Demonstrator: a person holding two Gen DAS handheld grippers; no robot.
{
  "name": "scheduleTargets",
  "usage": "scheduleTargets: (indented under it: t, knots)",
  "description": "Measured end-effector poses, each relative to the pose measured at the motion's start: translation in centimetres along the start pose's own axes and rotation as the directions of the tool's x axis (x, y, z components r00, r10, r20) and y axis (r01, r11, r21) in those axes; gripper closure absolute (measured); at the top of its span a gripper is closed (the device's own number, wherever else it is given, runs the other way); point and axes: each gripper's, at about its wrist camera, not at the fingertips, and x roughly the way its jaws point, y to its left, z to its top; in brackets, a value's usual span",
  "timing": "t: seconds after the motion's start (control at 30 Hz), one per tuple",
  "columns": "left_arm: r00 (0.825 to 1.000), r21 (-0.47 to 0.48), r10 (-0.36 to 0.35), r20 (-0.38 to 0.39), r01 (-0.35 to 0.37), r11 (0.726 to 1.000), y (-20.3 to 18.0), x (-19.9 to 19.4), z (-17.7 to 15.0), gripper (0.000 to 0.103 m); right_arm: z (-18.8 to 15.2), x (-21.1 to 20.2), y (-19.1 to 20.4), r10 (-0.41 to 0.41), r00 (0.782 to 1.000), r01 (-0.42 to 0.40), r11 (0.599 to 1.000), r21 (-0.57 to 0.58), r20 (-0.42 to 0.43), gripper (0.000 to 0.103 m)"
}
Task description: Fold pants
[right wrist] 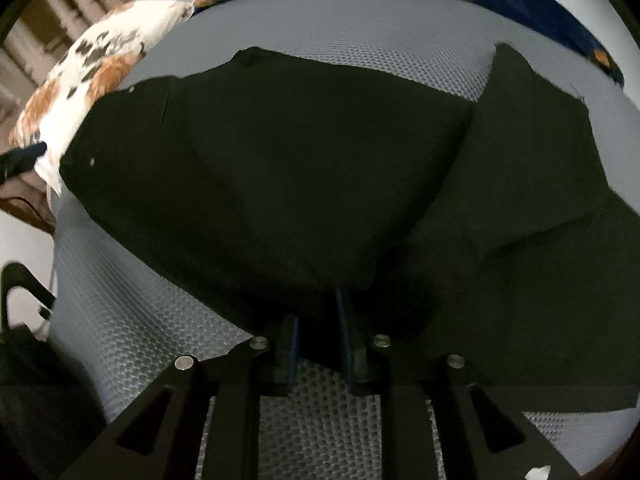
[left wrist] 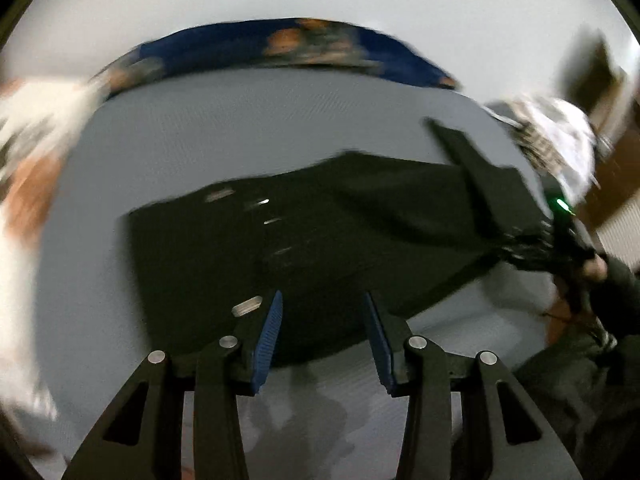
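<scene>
Lying on the grey mat, the black pants spread from near to far. The right gripper is clamped on their near edge, lifting it. The left gripper hangs above them, fingers apart and holding nothing.

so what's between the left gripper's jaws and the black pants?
Nothing. In the left wrist view the left gripper has its jaws open just above the black pants, which lie on the grey mat.

Grey dimpled mattress surface; blue floral blanket along its far edge, white orange-patterned pillow beside, brown wooden furniture beyond.
</scene>
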Motion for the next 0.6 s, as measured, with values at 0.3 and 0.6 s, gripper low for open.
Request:
scheduleTargets:
  t: [0.3, 0.6]
  knots:
    - [0.973, 0.220, -0.181, -0.144, 0.210, 0.953, -11.2, 9.9, 2.4, 0.060, -0.8, -0.2, -0.3, 0.049, 0.999, -0.050, 0.998, 0.047, 0.005, 0.085]
    - [0.957, 0.271, -0.193, -0.218, 0.249, 0.930, -15.7, 15.5, 2.4, 0.062, -0.7, -0.5, -1.6, 0.107, 0.994, -0.107, 0.991, 0.081, 0.009, 0.084]
